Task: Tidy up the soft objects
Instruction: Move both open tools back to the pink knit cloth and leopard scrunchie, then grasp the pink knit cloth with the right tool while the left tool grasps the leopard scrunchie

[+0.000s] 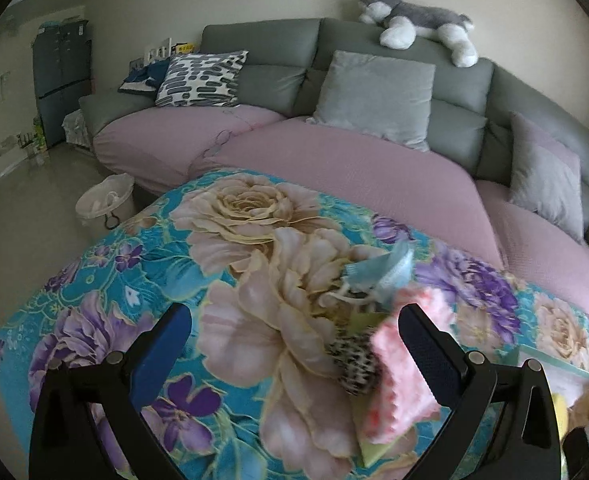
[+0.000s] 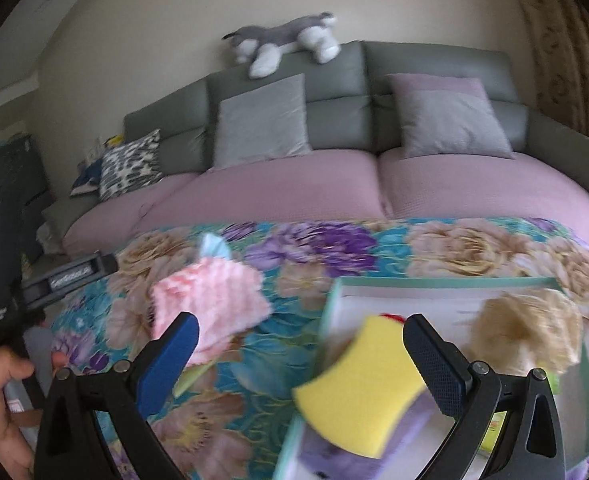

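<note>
On a floral blanket lies a pile of soft things: a pink fluffy cloth, a black-and-white spotted scrunchie and a light blue cloth. My left gripper is open above the blanket, its right finger against the pink cloth. In the right wrist view my right gripper is open over a shallow teal-rimmed box. A yellow sponge sits tilted between its fingers, above a purple plush. A blond fluffy item lies in the box. The pink cloth lies to the left.
A grey sofa with pink seat covers stands behind, with grey cushions, a patterned cushion and a husky plush on its back. A white basket stands on the floor at left. A hand holds the left gripper.
</note>
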### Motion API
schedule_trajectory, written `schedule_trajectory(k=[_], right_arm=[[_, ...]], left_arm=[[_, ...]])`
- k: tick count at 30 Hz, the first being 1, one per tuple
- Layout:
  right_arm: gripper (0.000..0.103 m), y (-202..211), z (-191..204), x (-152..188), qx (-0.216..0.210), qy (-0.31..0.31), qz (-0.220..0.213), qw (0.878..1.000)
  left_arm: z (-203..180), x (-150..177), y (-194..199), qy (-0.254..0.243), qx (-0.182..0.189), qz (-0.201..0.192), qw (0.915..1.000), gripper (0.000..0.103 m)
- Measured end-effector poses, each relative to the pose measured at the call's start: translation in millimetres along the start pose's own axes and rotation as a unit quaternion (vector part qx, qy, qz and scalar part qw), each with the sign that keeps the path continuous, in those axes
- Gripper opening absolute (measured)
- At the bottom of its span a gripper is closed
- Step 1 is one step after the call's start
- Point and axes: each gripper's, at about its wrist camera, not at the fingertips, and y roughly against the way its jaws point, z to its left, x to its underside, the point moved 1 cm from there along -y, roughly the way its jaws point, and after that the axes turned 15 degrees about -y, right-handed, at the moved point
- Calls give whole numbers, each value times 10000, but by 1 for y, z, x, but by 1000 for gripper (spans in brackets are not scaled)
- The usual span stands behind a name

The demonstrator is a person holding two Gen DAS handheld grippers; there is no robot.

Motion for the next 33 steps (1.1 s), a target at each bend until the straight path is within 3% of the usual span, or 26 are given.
schedule_trajectory(k=[4,10,20,27,33], right_arm=[[103,-20,24,7,-298,173,291,9990],[103,-54,52,23,-422,410,684,9959],[96,-107,84,45,-516,616,1197,9895],[83,-134,89,54,-449,603,1423,9870],[52,-145,81,56,-316,420,1454,9880]], left_arm=[[11,7,-20,26,65,224,9997,103],[28,27,-52,248,522,617,9964,103],[43,39,-65,569,809,716,9925,103],[42,41,-71,566,941,778,9909,103],[36,37,-66,500,1105,659,9904,103]])
